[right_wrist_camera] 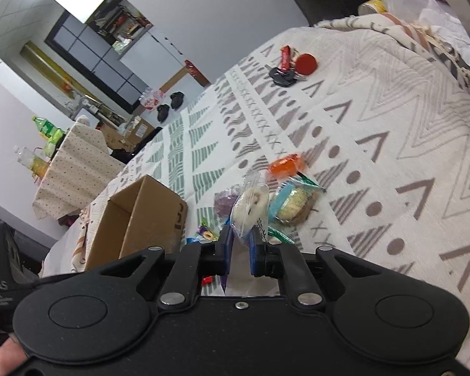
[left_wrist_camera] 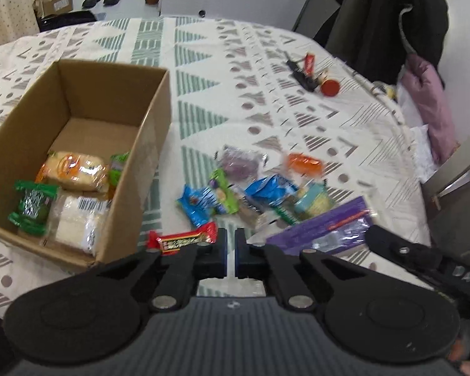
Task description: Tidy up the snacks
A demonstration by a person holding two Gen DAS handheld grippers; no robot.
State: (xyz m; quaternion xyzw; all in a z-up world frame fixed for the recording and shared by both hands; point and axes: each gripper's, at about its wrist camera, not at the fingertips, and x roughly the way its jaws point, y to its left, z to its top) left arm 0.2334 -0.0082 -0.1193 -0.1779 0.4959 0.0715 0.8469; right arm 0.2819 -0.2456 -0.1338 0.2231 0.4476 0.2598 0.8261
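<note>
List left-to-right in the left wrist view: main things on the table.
Cardboard box → red snack bar → blue packet → orange packet → purple packet; farther back, red-capped item.

Motion blur smears the loose snack packets on the patterned tablecloth, leaving their printing unreadable. The left gripper covers the near end of a red candy bar. In the right wrist view, the right gripper hides the lower edge of a clear packet, and the cardboard box shows none of its contents.
</note>
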